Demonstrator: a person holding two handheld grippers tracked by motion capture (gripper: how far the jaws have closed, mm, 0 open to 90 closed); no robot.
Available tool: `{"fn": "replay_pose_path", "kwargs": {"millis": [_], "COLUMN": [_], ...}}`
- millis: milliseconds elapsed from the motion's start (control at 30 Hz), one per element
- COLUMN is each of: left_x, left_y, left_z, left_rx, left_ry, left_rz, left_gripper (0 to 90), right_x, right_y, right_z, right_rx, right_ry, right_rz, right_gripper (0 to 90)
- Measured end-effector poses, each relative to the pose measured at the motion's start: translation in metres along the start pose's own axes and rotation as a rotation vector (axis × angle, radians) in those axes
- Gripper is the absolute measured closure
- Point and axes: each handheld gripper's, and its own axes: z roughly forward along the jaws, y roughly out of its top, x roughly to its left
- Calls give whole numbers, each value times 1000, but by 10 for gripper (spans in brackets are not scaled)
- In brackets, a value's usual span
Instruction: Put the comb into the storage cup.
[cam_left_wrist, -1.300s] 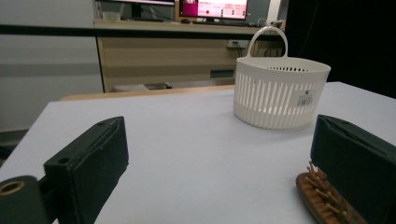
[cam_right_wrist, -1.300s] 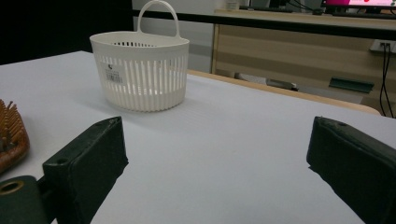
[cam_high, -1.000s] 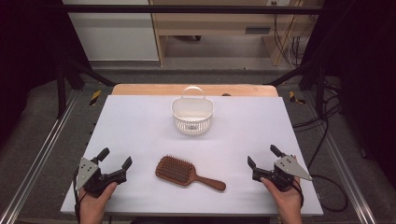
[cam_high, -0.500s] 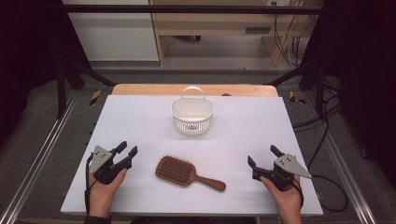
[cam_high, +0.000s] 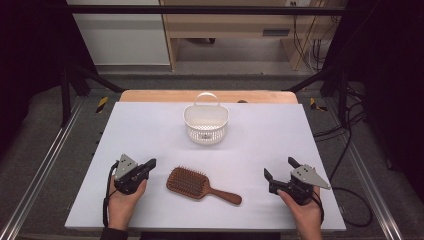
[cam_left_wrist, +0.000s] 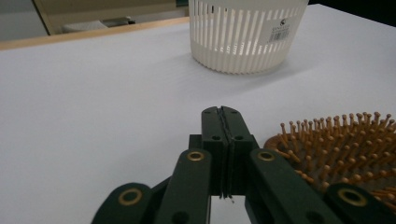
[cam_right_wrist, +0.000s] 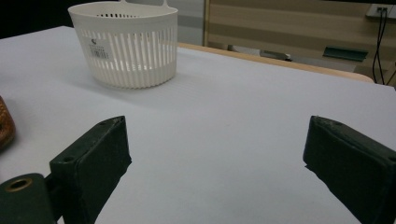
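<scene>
A brown wooden hairbrush (cam_high: 192, 182) lies bristles up on the white table, with its handle pointing right. My left gripper (cam_high: 150, 164) rests just left of the brush head. Its jaws have just been closing and now meet with nothing between them, as the left gripper view shows (cam_left_wrist: 226, 112), with the brush bristles (cam_left_wrist: 345, 140) to their right. My right gripper (cam_high: 279, 167) stands open to the right of the brush handle, holding nothing (cam_right_wrist: 217, 123). The edge of the brush (cam_right_wrist: 5, 123) shows at the far left of the right gripper view.
A white slatted plastic basket (cam_high: 205, 122) with a handle stands at the back middle of the table (cam_high: 270, 135); it is also ahead in both gripper views (cam_left_wrist: 247, 32) (cam_right_wrist: 126, 44). A wooden strip runs along the far table edge.
The left gripper has moved right, closer to the brush head, and its jaws have gone from wide open to shut. The right gripper has stayed put.
</scene>
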Motion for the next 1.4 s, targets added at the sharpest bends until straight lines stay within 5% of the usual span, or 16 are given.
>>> {"fn": "replay_pose_path", "kwargs": {"millis": [333, 833, 1167, 1400], "left_x": [-9, -29, -32, -57], "left_y": [-2, -10, -10, -5], "left_z": [3, 25, 29, 47], "left_rx": [70, 222, 214, 213], "left_ry": [-24, -40, -67, -132], "left_rz": [-29, 20, 12, 43], "left_gripper": [898, 898, 897, 897], "right_x": [3, 15, 21, 35], "right_y": [3, 1, 2, 7], "right_z": [3, 9, 11, 9], "right_rx": [59, 113, 123, 135], "right_ry": [22, 87, 132, 202], "right_rz": [4, -25, -28, -44], "right_gripper": [64, 63, 62, 64]}}
